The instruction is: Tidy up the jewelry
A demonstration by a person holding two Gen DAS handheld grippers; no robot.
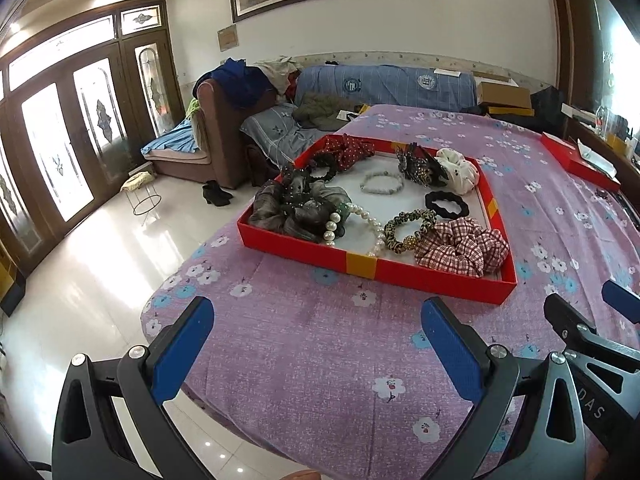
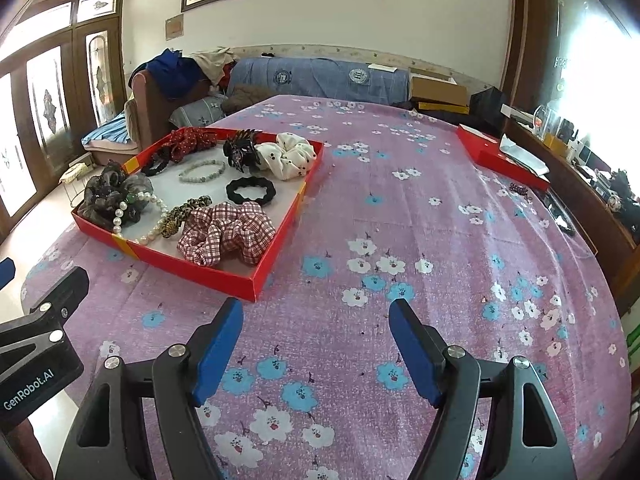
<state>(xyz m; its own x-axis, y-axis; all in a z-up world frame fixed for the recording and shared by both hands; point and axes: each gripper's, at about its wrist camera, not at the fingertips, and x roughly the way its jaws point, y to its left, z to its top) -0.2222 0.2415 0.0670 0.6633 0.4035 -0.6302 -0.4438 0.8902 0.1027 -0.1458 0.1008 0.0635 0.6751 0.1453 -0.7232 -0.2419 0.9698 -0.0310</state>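
Note:
A red tray (image 1: 304, 249) (image 2: 208, 275) sits on the purple flowered tablecloth. It holds a red plaid scrunchie (image 1: 460, 249) (image 2: 226, 236), a leopard hair tie (image 1: 408, 226), a pearl strand (image 1: 362, 220) (image 2: 154, 216), a black scrunchie (image 1: 446, 204) (image 2: 251, 191), a white scrunchie (image 1: 458, 170) (image 2: 286, 155), a pale bead bracelet (image 1: 382, 182) (image 2: 202, 171), a dark claw clip (image 1: 418, 166) (image 2: 240, 152), a grey organza scrunchie (image 1: 296, 204) (image 2: 112, 194) and a red dotted scrunchie (image 1: 346, 150). My left gripper (image 1: 316, 322) is open and empty, short of the tray. My right gripper (image 2: 316, 320) is open and empty, right of the tray.
A second red box (image 2: 502, 158) (image 1: 576, 162) lies at the table's far right edge, with a small dark item (image 2: 520, 190) near it. The table's left edge (image 1: 160, 300) drops to a tiled floor. Sofas piled with clothes (image 1: 256, 92) stand behind.

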